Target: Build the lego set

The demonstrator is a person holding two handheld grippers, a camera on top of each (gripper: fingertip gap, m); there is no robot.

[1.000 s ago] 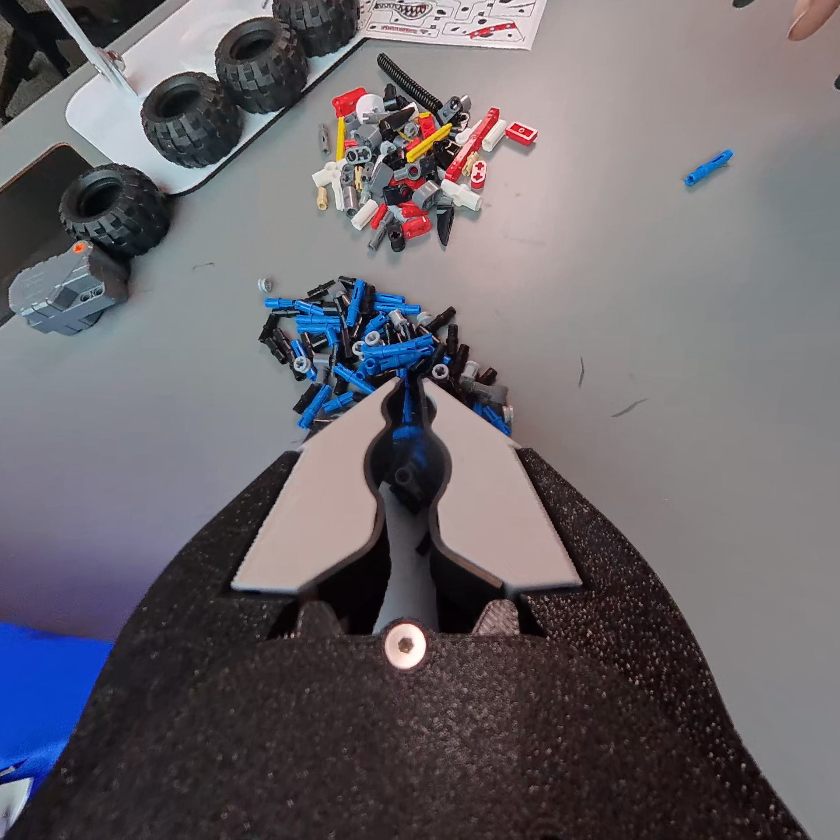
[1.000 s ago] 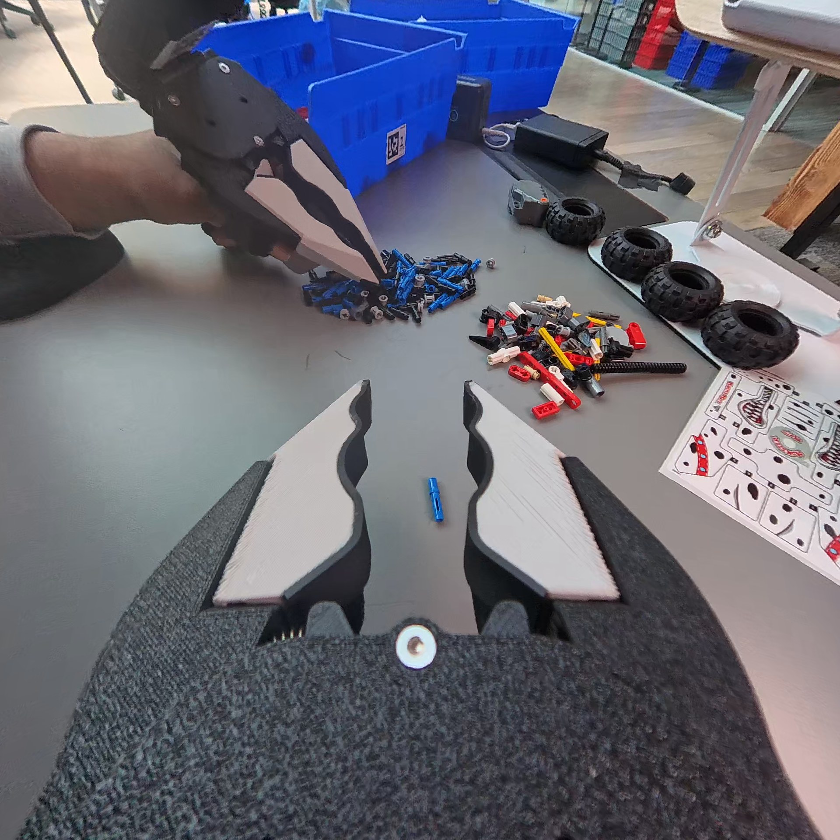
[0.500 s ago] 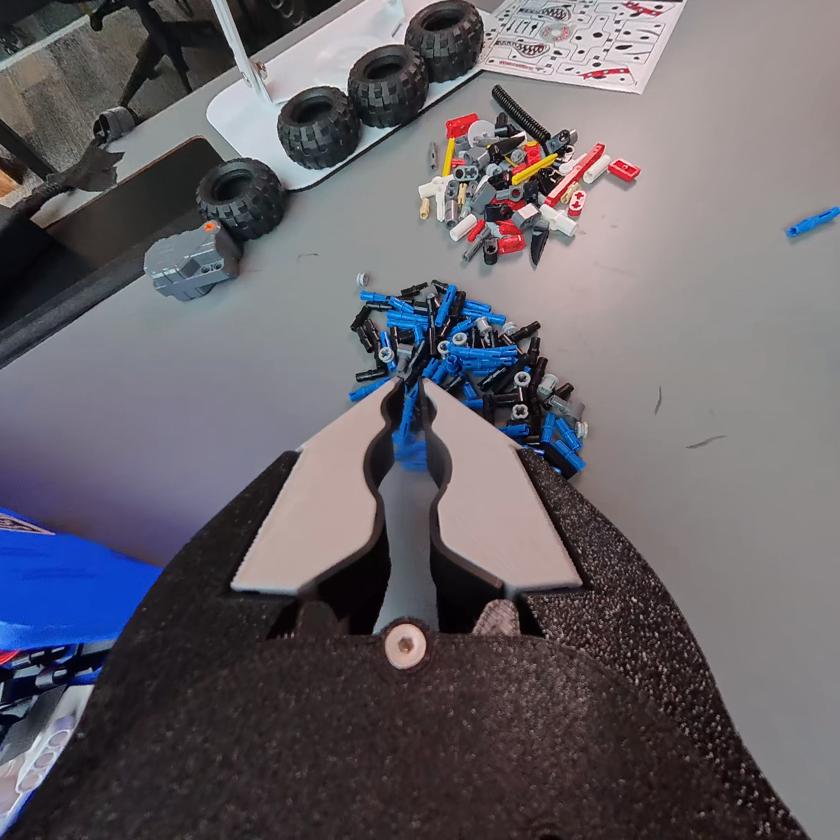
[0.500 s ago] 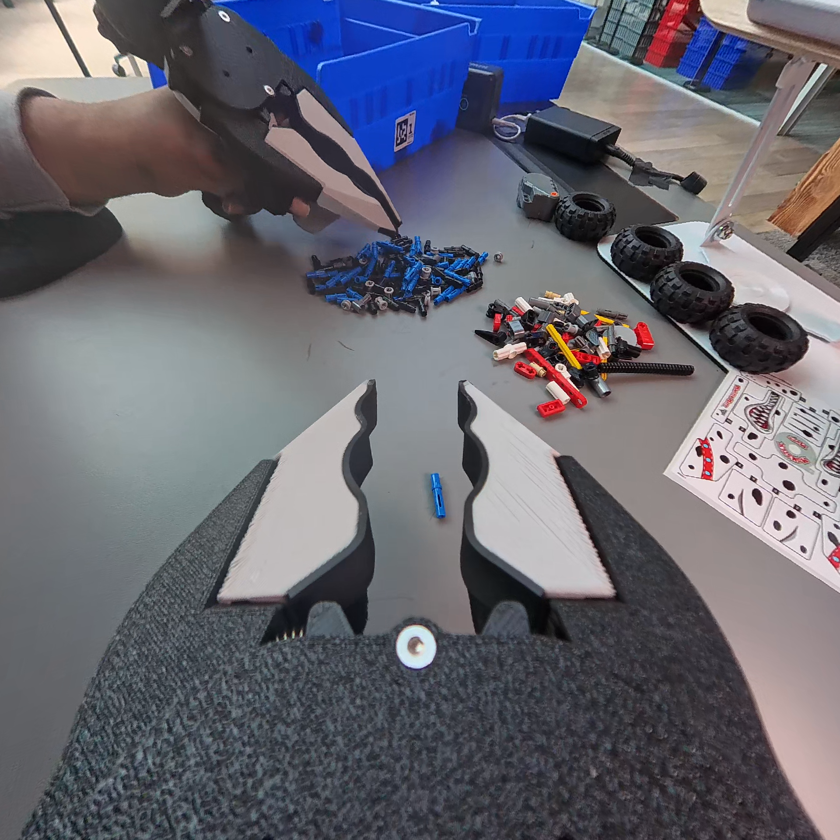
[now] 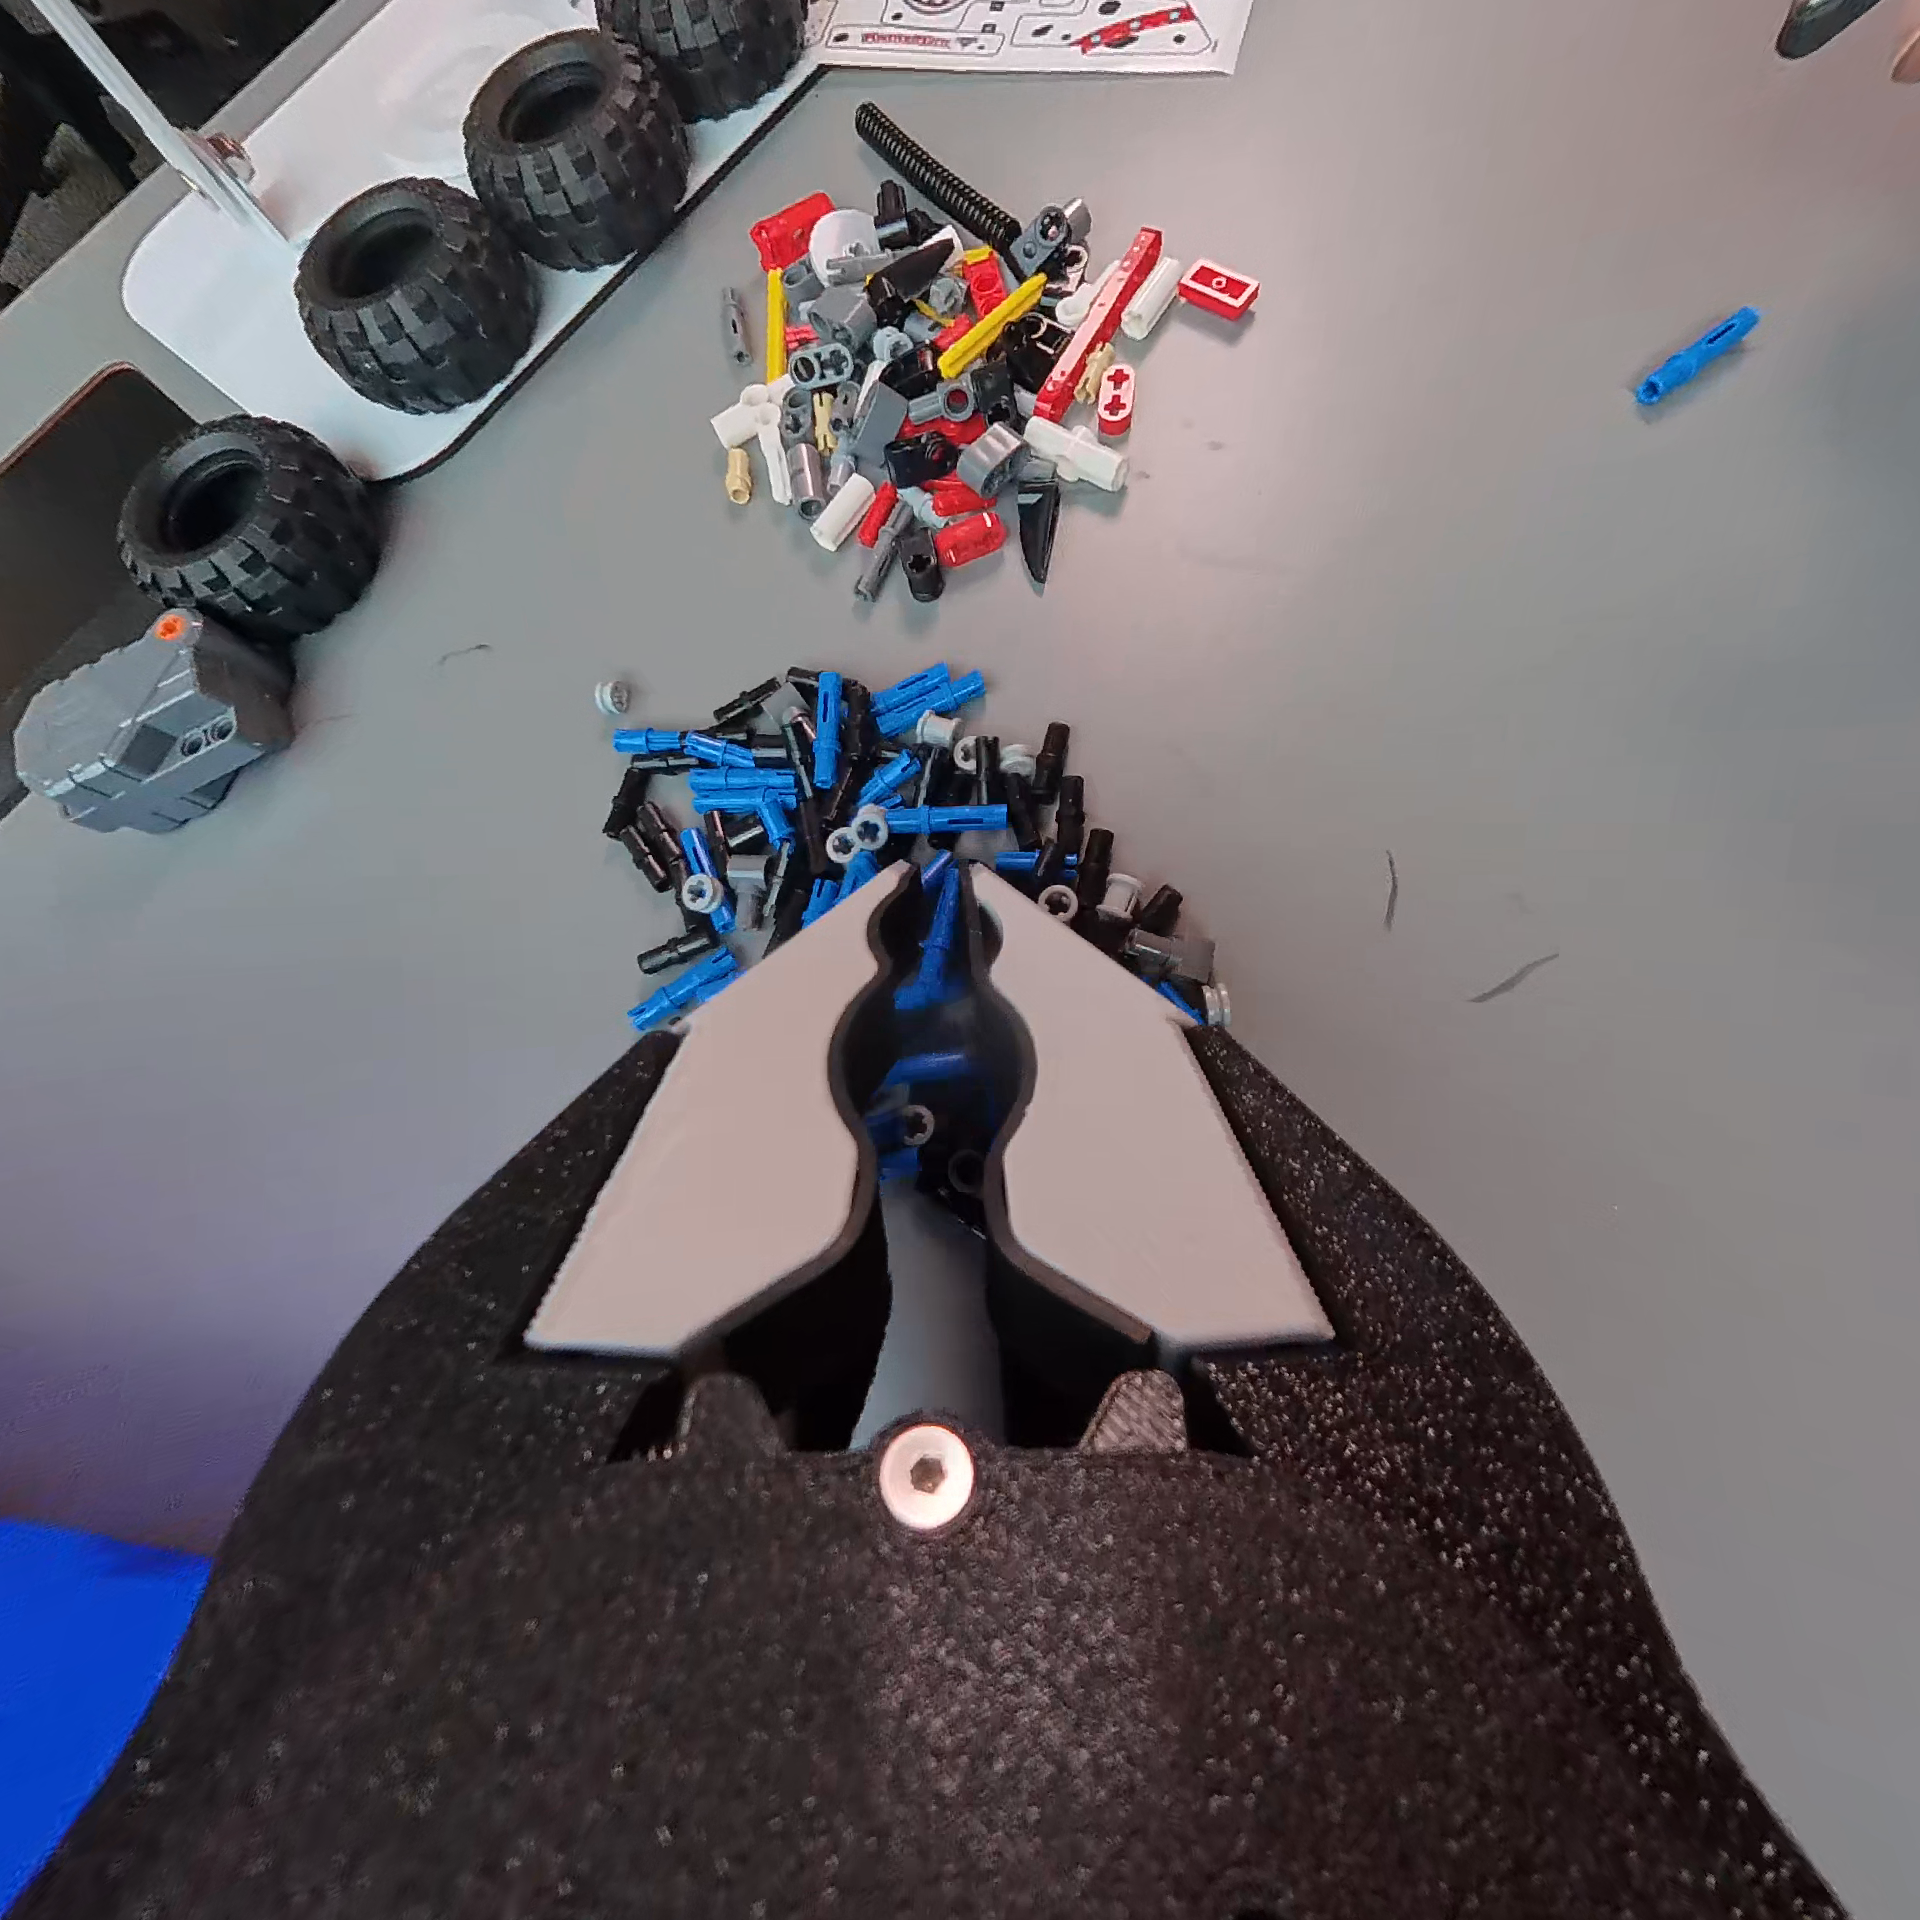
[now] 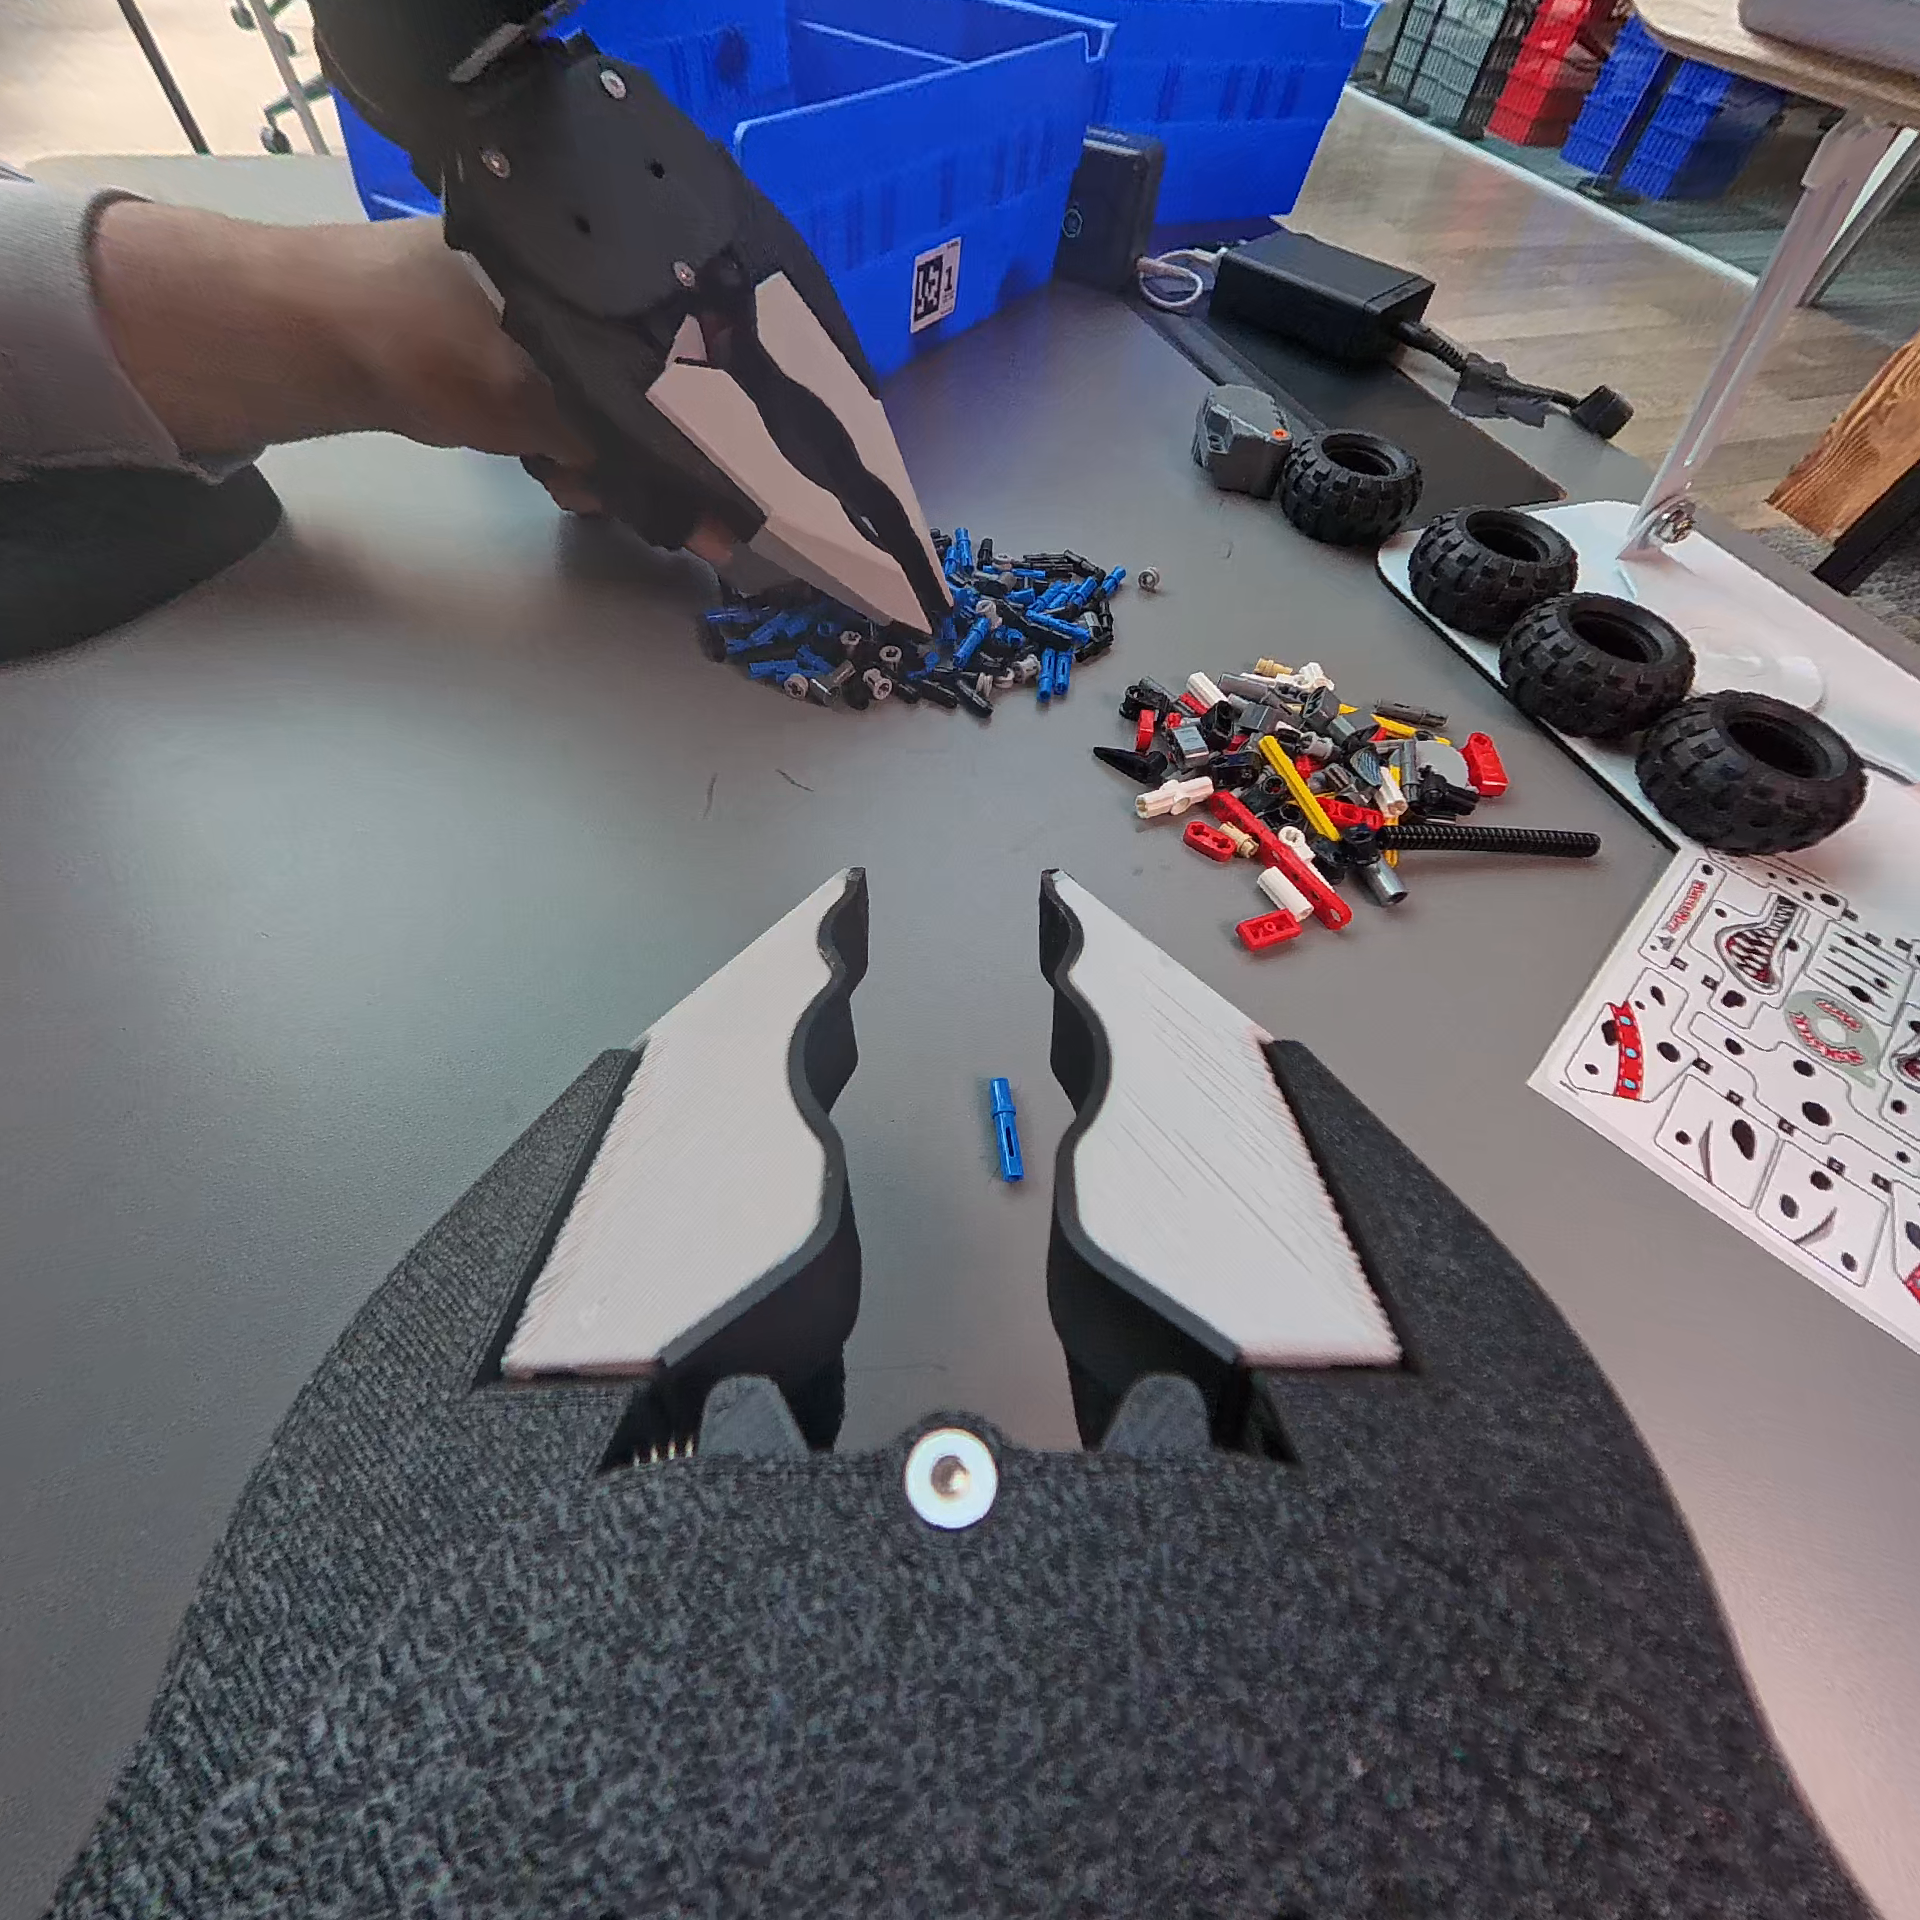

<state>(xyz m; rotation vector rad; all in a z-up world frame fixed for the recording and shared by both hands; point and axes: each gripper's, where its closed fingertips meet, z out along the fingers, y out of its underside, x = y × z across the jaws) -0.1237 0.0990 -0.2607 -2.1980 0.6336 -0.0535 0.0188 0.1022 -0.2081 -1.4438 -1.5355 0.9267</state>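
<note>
two hand-held grippers work over a grey tabletop [image 6: 364, 883]. the left hand-held gripper [image 5: 938, 878], seen from the right wrist view gripped by a bare hand [image 6: 312, 343] with a grey sleeve at the wrist, tilts steeply down and to the right so its tips dig into the pile of blue and black pins [image 5: 852, 800]; its fingers are drawn almost together and a blue pin [image 5: 940, 935] stands in the narrow slit between them, though whether it is truly pinched i cannot tell. the right hand-held gripper [image 6: 954, 883] hovers low and nearly level over bare tabletop, fingers spread well apart and holding nothing, with a single blue pin [image 6: 1005, 1127] lying loose on the surface between them, nearer the right finger. right of the pin pile in the right wrist view lies a mixed heap of red, yellow, white, grey and black parts [image 6: 1309, 790] with a black ribbed hose [image 6: 1486, 840] at its edge. three black tyres [image 6: 1595, 665] sit in a row on a white base plate [image 6: 1766, 634] at far right, a fourth tyre [image 6: 1349, 486] beside a grey motor block [image 6: 1236, 442] farther back. a sticker sheet [image 6: 1766, 1070] lies at the right edge, near. blue bins [image 6: 935, 177] and a black power adapter [image 6: 1314, 291] stand at the far side.
</note>
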